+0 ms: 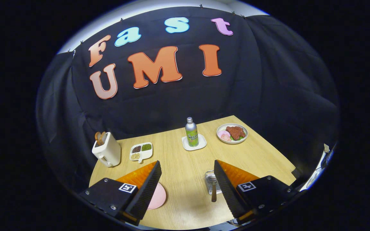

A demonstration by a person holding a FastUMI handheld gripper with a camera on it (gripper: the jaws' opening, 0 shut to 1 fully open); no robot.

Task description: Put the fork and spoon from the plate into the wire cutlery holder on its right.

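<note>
Fingers [187, 179] wide apart, bare table [185, 160] between

This is a pretend dining room set up inside a booth. Black cloth [268, 80] hangs all around a small wooden table [185, 166]. A green drink bottle [191, 132] stands in the middle. Left of the bottle is a toaster [107, 150]. Right of the bottle is a plate of food [232, 132].
</note>
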